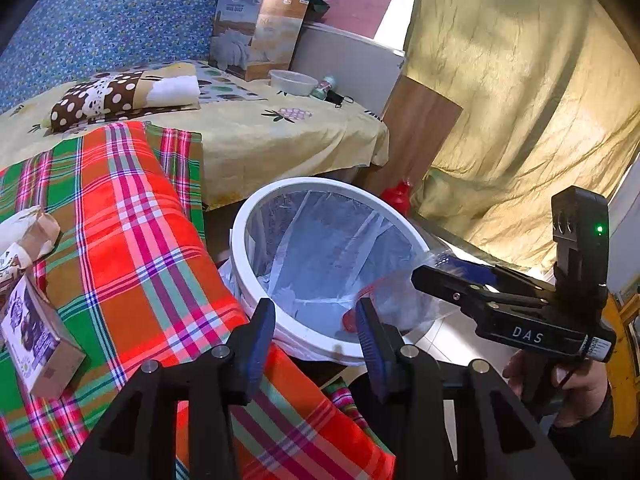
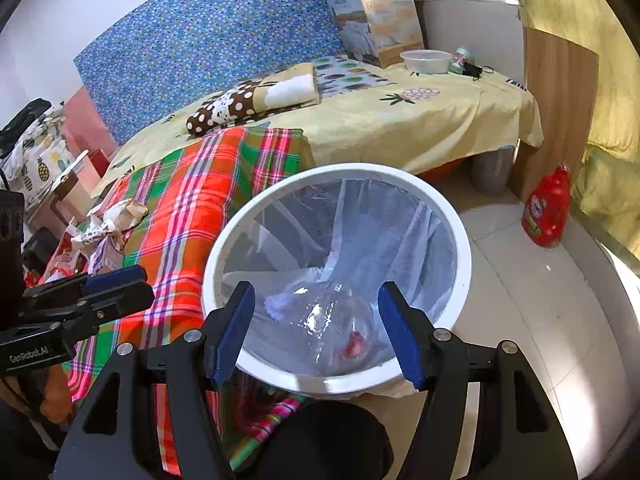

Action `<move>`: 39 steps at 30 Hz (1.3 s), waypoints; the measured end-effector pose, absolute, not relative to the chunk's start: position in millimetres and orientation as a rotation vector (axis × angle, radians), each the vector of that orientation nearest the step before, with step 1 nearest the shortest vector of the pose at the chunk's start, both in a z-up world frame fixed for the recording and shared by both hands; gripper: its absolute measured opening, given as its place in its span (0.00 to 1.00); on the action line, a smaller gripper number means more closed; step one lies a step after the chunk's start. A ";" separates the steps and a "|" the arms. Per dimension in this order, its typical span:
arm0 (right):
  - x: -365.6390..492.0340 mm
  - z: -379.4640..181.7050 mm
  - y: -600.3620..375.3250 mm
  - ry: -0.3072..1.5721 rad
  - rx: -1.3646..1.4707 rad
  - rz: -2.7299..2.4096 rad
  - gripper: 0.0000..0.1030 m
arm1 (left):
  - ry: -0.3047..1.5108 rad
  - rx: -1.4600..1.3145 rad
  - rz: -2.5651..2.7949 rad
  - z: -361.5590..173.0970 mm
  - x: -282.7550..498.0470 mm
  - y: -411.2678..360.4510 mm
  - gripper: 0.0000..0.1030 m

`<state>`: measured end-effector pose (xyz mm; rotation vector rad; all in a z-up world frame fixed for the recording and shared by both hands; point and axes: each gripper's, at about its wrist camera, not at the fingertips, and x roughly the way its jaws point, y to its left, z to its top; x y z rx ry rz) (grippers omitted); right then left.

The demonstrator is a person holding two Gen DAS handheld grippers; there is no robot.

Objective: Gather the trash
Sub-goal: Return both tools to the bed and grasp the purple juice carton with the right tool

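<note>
A white bin with a clear liner stands on the floor beside the bed. A clear plastic zip bag with something red inside hangs over the bin's near rim. It sits in the wide gap of my right gripper, and liner shows between it and the left pad, so no grip shows. My left gripper is open and empty, its right finger just beside the bag. Crumpled paper and a small printed box lie on the plaid cloth.
The bed with a yellow sheet carries a pillow, a plastic tub and a tall package. A red bottle stands on the tiled floor by a wooden board. A person's hand grips the right tool.
</note>
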<state>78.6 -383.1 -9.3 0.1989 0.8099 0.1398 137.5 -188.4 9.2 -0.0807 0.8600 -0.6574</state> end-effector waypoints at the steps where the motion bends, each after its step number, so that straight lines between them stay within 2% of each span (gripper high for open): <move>1: 77.6 -7.8 -382.3 0.803 0.198 0.142 0.64 | 0.858 -0.079 -0.656 10.2 136.0 -187.6 0.40; 21: 42.2 17.2 -324.2 0.713 0.155 0.257 0.64 | 0.755 -0.072 -0.509 26.6 84.6 -125.2 0.40; 39: 33.7 7.0 -261.5 0.743 0.120 0.438 0.64 | 0.772 -0.109 -0.293 6.8 56.1 -46.0 0.41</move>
